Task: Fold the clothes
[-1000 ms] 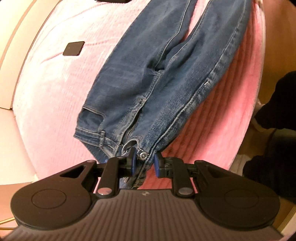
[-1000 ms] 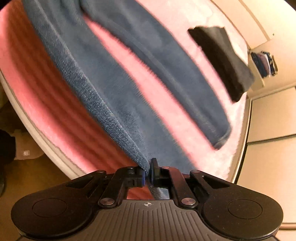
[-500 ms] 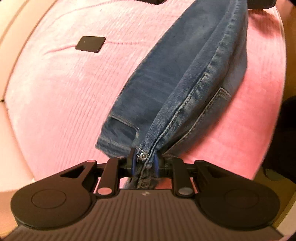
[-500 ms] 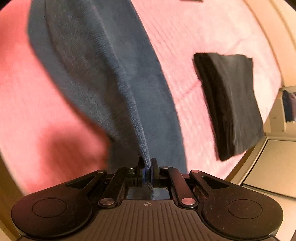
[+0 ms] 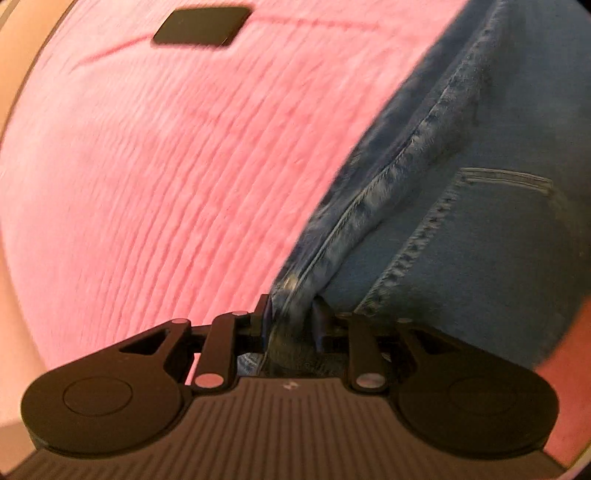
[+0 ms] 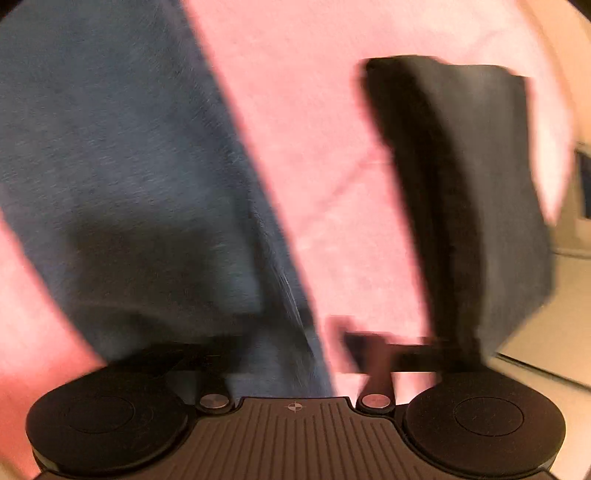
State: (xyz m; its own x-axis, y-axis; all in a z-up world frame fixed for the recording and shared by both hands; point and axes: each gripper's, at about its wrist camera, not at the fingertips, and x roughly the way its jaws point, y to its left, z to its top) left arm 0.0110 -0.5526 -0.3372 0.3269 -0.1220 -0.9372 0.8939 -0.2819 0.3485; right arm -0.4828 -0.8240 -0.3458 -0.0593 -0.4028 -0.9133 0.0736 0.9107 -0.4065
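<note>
Blue jeans (image 5: pixel 461 221) lie folded lengthwise on a pink ribbed blanket (image 5: pixel 166 184), a back pocket facing up. My left gripper (image 5: pixel 291 319) hangs just above the blanket. Its jaws are opening slightly, with the waistband still filling the gap and both pads touching the denim. In the blurred right wrist view the jeans leg (image 6: pixel 129 166) lies flat on the blanket (image 6: pixel 325 147). My right gripper (image 6: pixel 266 347) hovers over the leg's edge with its jaws opening wide. The denim lies under them and is not pinched. Its left finger is lost in shadow.
A small black square (image 5: pixel 201 26) sits on the blanket at the far side. A folded dark garment (image 6: pixel 461 184) lies to the right of the jeans leg, near the bed's edge. Beyond that edge is pale floor (image 6: pixel 546 350).
Both grippers carried the jeans across the bed, laying one leg over the other, and sank toward the blanket. The right gripper went from shut on the leg end to wide open.
</note>
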